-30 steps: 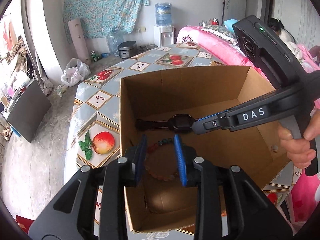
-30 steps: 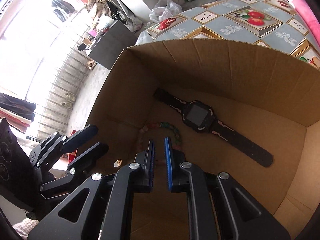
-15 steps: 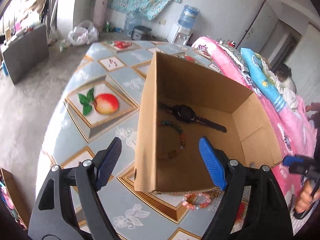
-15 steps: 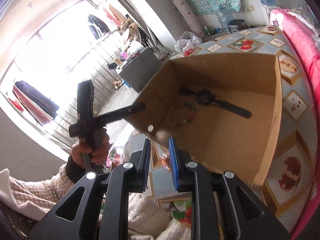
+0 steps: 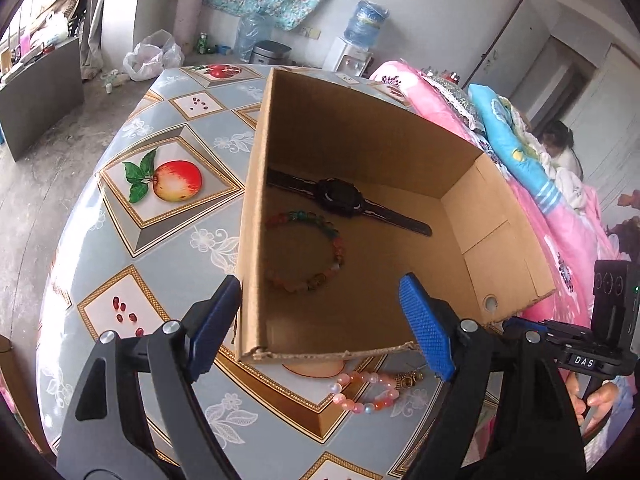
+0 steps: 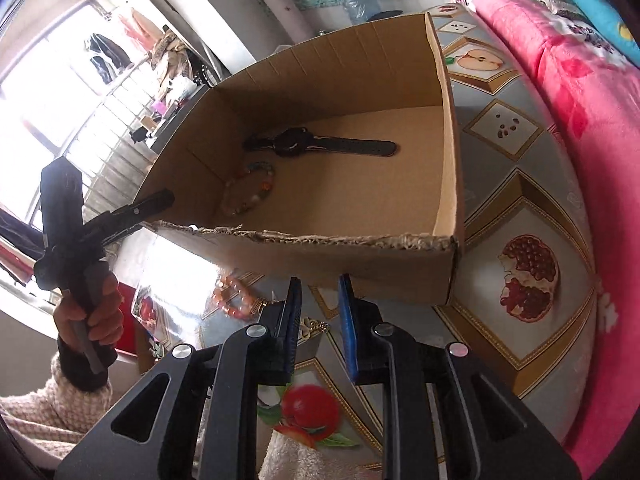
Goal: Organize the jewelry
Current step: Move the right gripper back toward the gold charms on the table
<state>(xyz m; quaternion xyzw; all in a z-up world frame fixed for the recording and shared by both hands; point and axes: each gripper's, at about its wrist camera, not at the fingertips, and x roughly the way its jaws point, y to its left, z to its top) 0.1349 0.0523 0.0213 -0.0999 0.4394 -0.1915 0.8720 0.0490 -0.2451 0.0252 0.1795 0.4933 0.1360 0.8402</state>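
An open cardboard box (image 5: 360,132) (image 6: 348,68) stands on the table. Inside lie a black watch (image 5: 340,196) (image 6: 296,144) and a multicoloured bead bracelet (image 5: 332,240) (image 6: 250,188). A pink bead bracelet (image 5: 360,392) (image 6: 232,296) and a small gold piece (image 5: 408,380) (image 6: 316,326) lie on the table by the box's near wall. My left gripper (image 5: 320,324) is wide open and empty, above the box's near edge. My right gripper (image 6: 320,312) has a narrow gap between its jaws, holds nothing, and is in front of the box, above the gold piece.
The round table (image 5: 120,248) has a fruit-pattern cloth. A pink bed (image 6: 580,120) runs along the right side. A clear plastic bag (image 6: 176,280) lies at the table's near-left edge in the right wrist view. A grey cabinet (image 5: 36,92) stands on the floor.
Both grippers have pulled back out of the box to its near side. My left gripper has opened wide. The watch and multicoloured bracelet stay in the box.
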